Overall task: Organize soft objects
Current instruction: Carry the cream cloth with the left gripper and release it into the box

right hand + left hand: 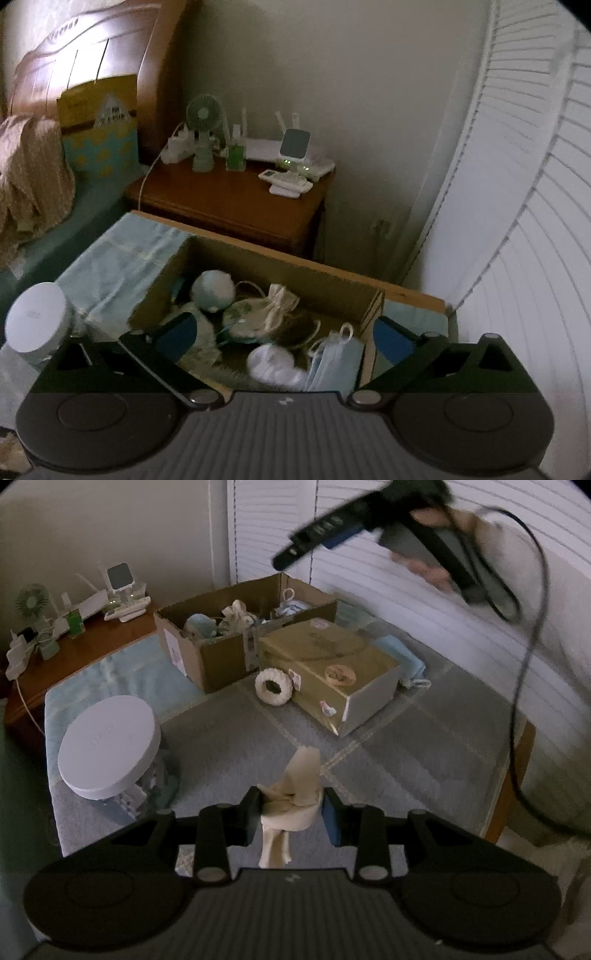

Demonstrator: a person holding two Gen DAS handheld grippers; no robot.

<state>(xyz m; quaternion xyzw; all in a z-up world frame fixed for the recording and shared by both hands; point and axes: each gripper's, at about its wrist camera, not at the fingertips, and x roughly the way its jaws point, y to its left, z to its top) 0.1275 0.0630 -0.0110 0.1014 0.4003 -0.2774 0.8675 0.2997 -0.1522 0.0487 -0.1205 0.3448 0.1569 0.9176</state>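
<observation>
My left gripper (291,812) is shut on a cream cloth item (295,794) and holds it above the grey tablecloth (406,746). An open cardboard box (221,653) at the far side holds several soft items. A white fluffy ring (274,686) lies between that box and a closed gold box (332,672). My right gripper (284,336) is open and empty, hovering over the cardboard box (295,273); below it lie a white fluffy item (273,365), a blue face mask (336,365) and a pale blue plush ball (213,290). The right gripper also shows in the left wrist view (291,552), high above the box.
A white round lidded container (107,746) stands at the table's left. A blue folded cloth (402,653) lies behind the gold box. A wooden nightstand (229,199) with a fan, router and bottle stands beyond the table. White shutters line the right side.
</observation>
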